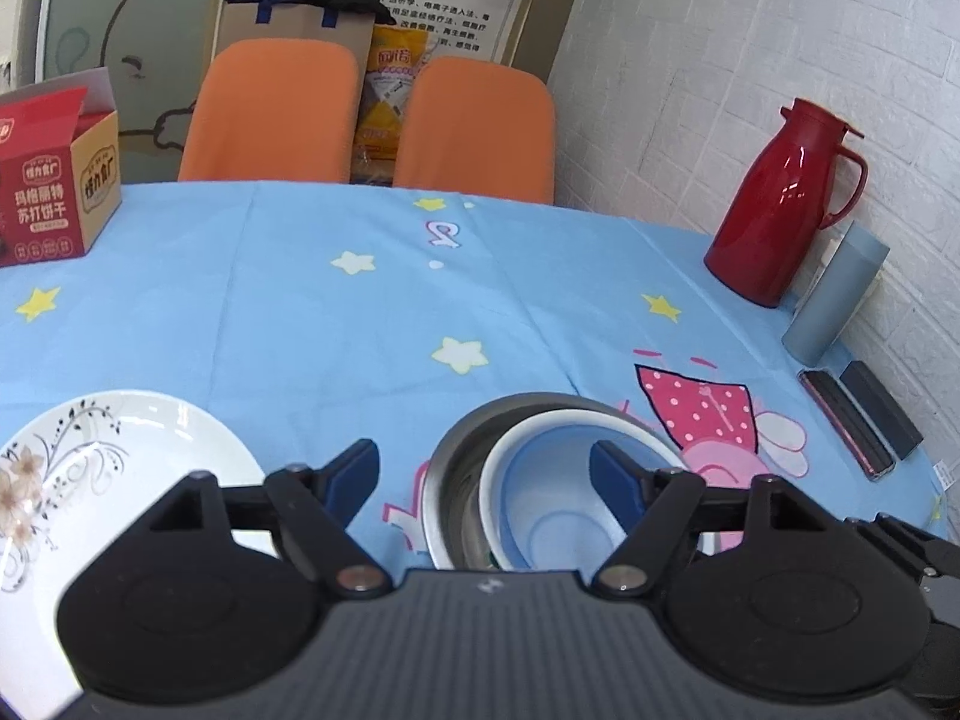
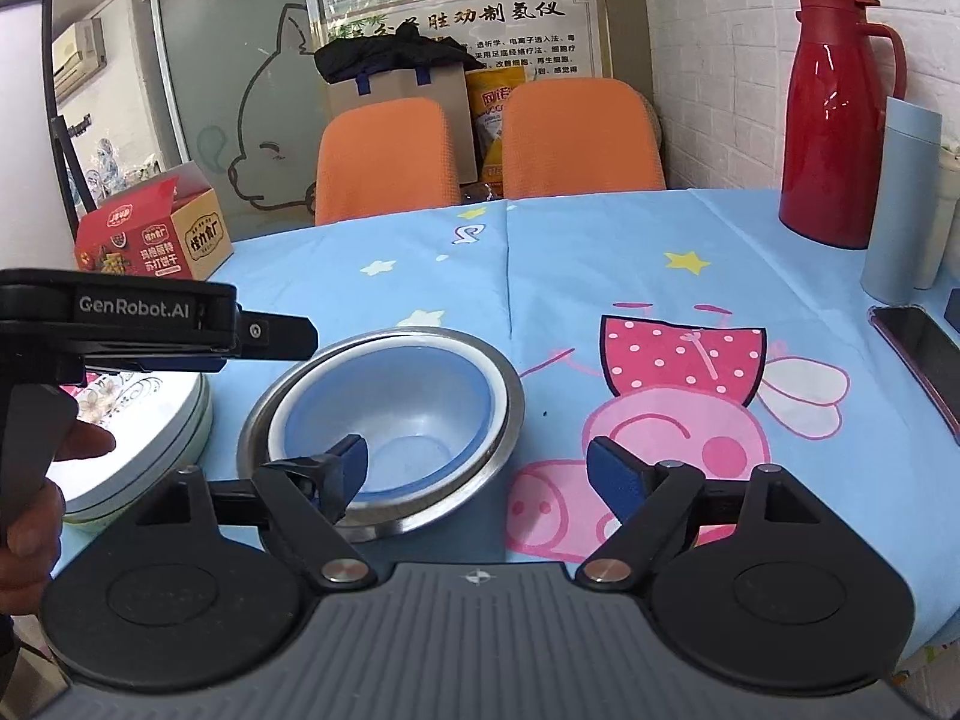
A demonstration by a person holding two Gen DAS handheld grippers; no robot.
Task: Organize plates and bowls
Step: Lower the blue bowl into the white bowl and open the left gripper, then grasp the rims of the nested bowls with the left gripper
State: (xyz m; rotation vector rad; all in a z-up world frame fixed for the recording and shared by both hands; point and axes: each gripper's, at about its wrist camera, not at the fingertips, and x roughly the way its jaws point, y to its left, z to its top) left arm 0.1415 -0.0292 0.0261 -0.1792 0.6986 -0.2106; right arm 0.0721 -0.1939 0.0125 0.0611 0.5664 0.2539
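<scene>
Both grippers, left [image 1: 485,471] and right [image 2: 477,471], are spread wide, nothing gripped; bowls [image 2: 384,414] nested, plate [image 1: 120,450] at 9 o'clock.

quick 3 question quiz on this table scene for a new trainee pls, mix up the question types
1. True or false: the blue bowl sits inside the metal bowl.
2. Which stands nearest the red jug? A) cracker box B) grey-blue cup C) flowered plate
3. Fill in: the right gripper has its jaws ____, with nothing between them.

Key: 1 true; 2 B; 3 open
</scene>
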